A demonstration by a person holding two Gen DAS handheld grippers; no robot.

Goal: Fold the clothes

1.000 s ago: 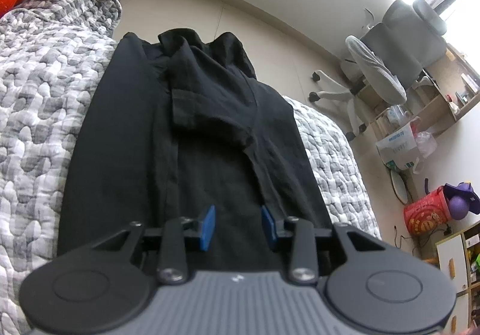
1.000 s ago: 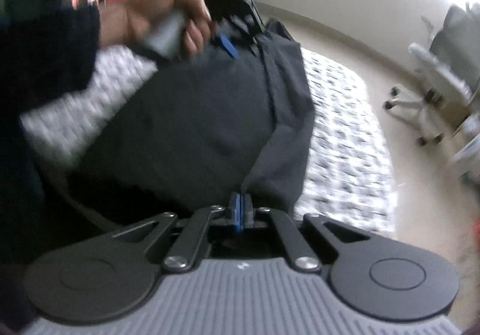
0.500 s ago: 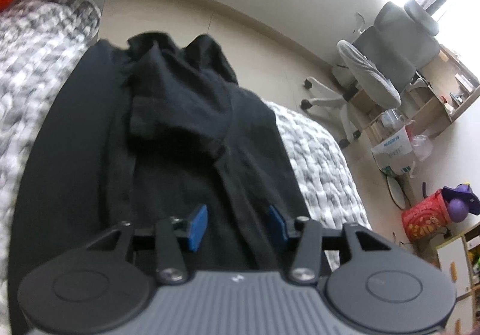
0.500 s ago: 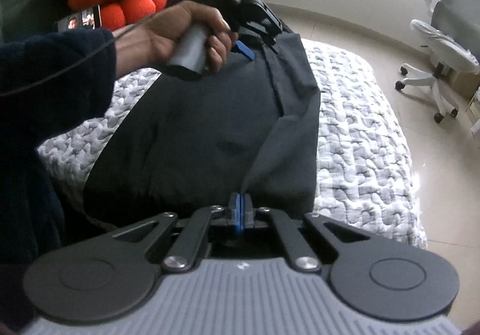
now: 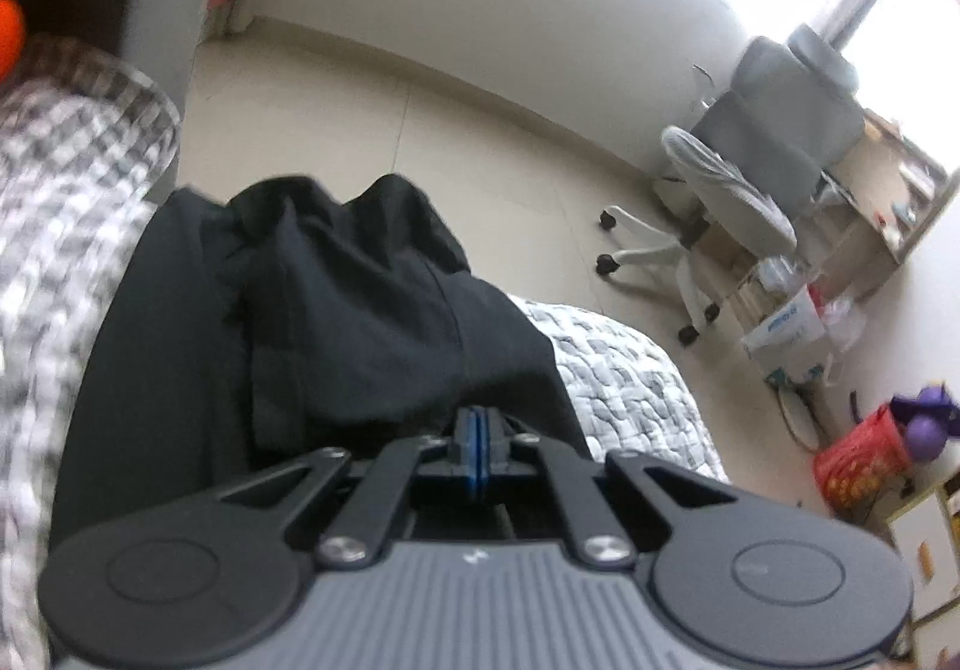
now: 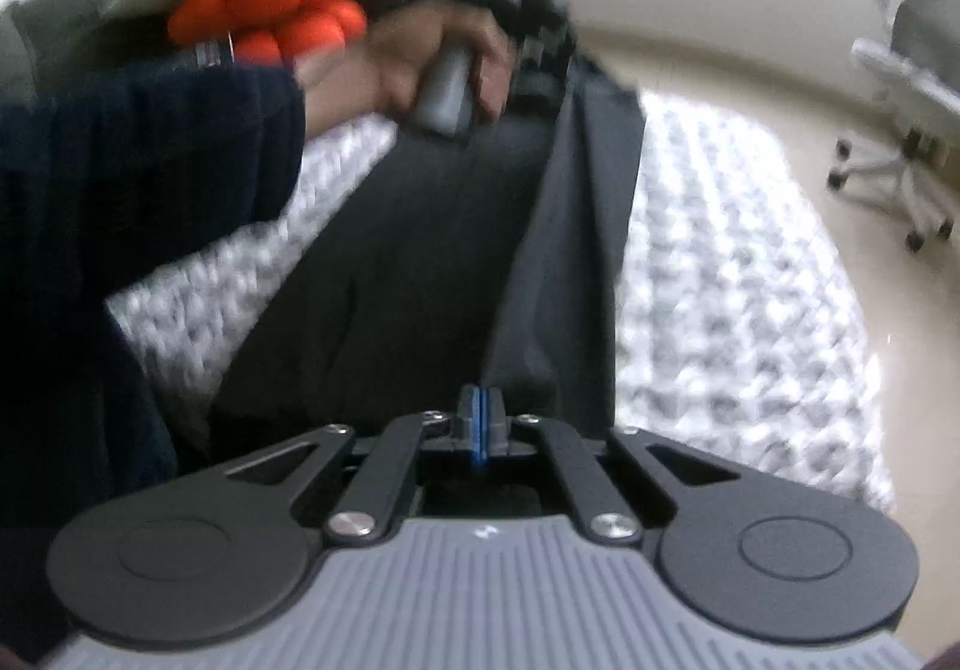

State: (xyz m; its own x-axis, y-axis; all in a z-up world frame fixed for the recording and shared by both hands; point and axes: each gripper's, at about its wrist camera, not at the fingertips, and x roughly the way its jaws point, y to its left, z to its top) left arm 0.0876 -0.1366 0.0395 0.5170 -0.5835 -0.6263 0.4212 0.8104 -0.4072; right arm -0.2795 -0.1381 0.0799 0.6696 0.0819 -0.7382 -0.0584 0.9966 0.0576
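Here the black garment (image 5: 360,322) lies just ahead of the closed left claw (image 5: 478,433).

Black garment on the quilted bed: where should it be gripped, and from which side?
Pinch the black garment at its folded right edge, coming in from the bare quilt side. The edge there is doubled, straight and exposed. Both the left gripper and right gripper look pinched there already.

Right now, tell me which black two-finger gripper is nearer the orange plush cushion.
The left gripper, in the hand at the black shirt's far end, beside the orange plush cushion; the right gripper is at the near end.
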